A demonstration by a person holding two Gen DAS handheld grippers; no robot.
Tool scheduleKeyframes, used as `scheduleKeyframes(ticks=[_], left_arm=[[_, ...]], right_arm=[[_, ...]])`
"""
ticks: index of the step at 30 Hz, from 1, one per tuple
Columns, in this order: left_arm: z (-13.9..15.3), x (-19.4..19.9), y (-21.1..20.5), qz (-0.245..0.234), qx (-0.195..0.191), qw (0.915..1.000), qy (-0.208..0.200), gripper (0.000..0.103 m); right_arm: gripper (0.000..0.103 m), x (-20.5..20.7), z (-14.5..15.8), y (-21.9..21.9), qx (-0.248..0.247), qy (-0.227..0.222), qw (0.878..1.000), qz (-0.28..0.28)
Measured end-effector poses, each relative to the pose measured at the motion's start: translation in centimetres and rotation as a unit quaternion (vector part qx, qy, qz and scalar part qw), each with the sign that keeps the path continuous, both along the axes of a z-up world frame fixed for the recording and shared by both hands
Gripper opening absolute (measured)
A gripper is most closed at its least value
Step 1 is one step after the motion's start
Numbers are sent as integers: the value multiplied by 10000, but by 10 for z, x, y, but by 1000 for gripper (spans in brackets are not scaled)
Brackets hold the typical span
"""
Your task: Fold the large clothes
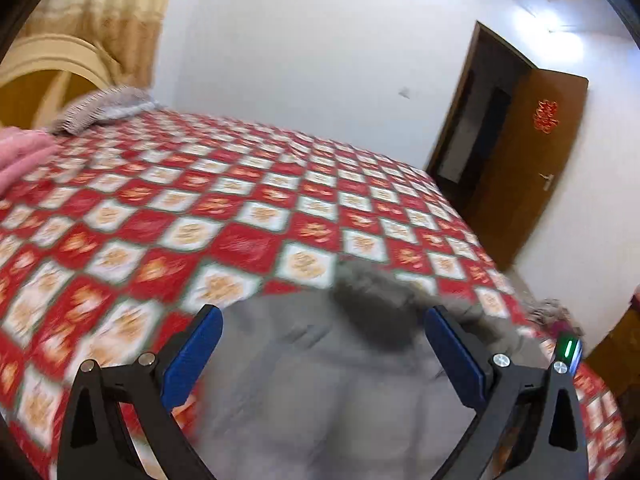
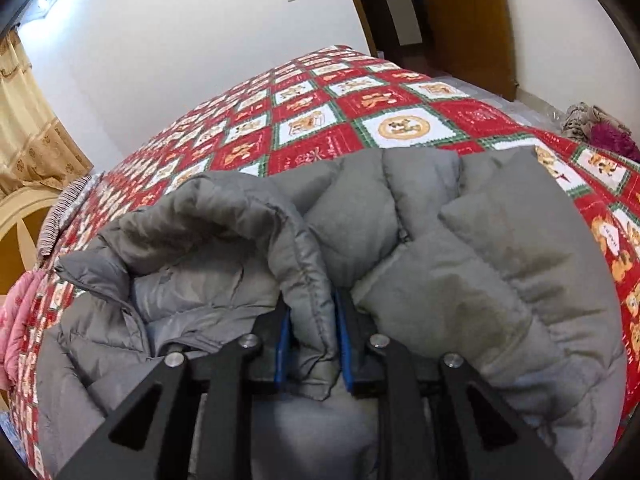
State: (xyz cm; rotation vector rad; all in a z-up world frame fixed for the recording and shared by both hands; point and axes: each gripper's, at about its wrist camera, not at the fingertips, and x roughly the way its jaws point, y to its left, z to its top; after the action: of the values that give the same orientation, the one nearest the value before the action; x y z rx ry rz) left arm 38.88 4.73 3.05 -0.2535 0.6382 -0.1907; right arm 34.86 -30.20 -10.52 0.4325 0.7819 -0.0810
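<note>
Red-checked bedspread (image 2: pixel 360 104) fills the frame's upper half; the grey padded jacket (image 2: pixel 480 240) lies across its lower half. Your right gripper (image 2: pixel 312 344) pinches a jacket edge, likely for folding over. Your left gripper (image 1: pixel 324 336) hovers wide apart, empty.

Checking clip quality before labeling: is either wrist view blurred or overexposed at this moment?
Left wrist view: motion-smeared, the gray puffer jacket and checkered bedspread soft, ceiling glare top right. Right wrist view: sharp, jacket seams crisp where the right hand-held gripper pinches it; only fisheye bending.
</note>
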Motion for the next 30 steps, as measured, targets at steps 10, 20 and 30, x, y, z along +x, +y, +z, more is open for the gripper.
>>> scheduleKeyframes(ticks=[10,20,30], left_arm=[[-82,122,-84,-369,719,9810,1761,95],[-60,46,-69,-349,571,9943,825,6],[-134,46,-31,426,-271,9924,1124,10]], right_arm=[[22,1,-4,-11,449,-171,9988,35],[22,-2,-5,-14,601,-196,9980,30],[22,-1,-6,-16,676,-206,9975,18]])
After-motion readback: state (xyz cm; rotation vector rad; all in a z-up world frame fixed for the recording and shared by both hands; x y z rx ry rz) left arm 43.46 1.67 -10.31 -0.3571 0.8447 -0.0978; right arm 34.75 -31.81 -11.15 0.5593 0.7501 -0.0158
